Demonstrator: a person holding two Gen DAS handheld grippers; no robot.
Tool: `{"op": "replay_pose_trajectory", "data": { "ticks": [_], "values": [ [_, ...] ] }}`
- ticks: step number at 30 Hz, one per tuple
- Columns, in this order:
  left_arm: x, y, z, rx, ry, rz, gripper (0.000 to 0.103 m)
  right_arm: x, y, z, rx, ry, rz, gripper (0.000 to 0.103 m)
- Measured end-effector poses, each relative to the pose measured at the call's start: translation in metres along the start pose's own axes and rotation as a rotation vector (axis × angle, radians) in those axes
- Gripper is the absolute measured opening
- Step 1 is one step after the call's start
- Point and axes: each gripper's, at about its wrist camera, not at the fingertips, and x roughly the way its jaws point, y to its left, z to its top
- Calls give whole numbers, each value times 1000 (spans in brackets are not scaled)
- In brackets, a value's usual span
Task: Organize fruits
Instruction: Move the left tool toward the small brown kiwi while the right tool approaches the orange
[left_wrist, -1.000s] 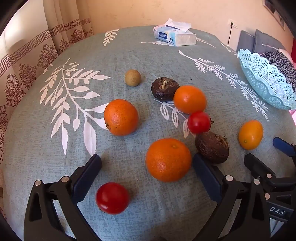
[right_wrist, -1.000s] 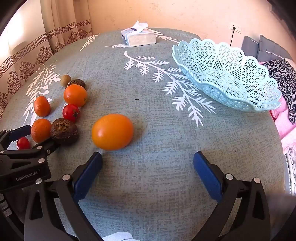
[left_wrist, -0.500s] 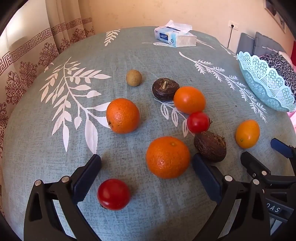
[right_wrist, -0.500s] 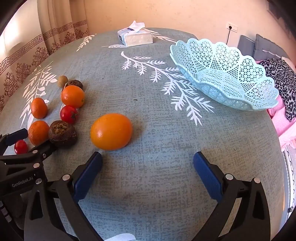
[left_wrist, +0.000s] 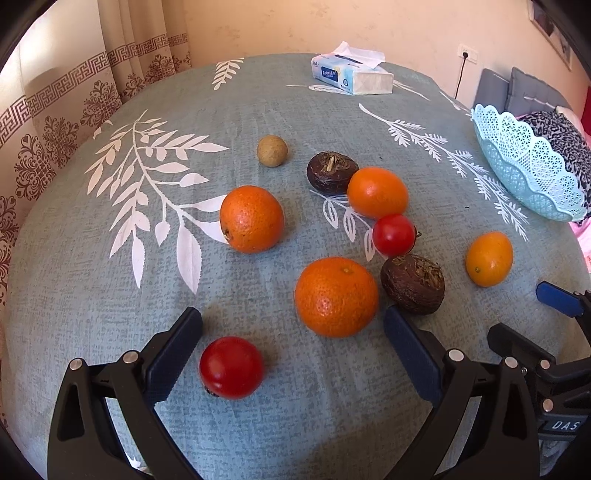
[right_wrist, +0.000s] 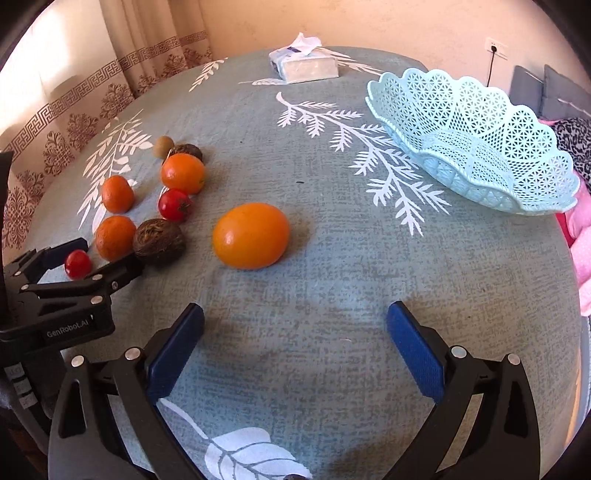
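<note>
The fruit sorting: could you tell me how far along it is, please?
Nothing is sorted yet: the lace basket holds nothing. Both claws, left and right, are open and hold nothing. All nine fruits lie on the tablecloth, the yellow-orange one nearest the basket.

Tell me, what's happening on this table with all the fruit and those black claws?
A person is holding a two-finger claw in each hand to sort fruit. Both are open and empty. The left claw hangs low over a red tomato and a large orange. The right claw points toward a lone smooth orange fruit. The pale blue lace basket holds nothing yet; every fruit sits on the tablecloth.
</note>
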Motion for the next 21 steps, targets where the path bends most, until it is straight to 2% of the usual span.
{"op": "replay_pose_trajectory", "data": {
  "ticks": [5,14,21],
  "values": [
    [-7,2,-3,-12,-30,18,98,3,7,0,-46,21,-42,101],
    [-24,4,-11,-16,-79,18,98,3,7,0,-52,18,-49,101],
    [-37,4,-19,-7,-108,43,98,-10,9,-5,-59,-36,-3,101]
  ]
}}
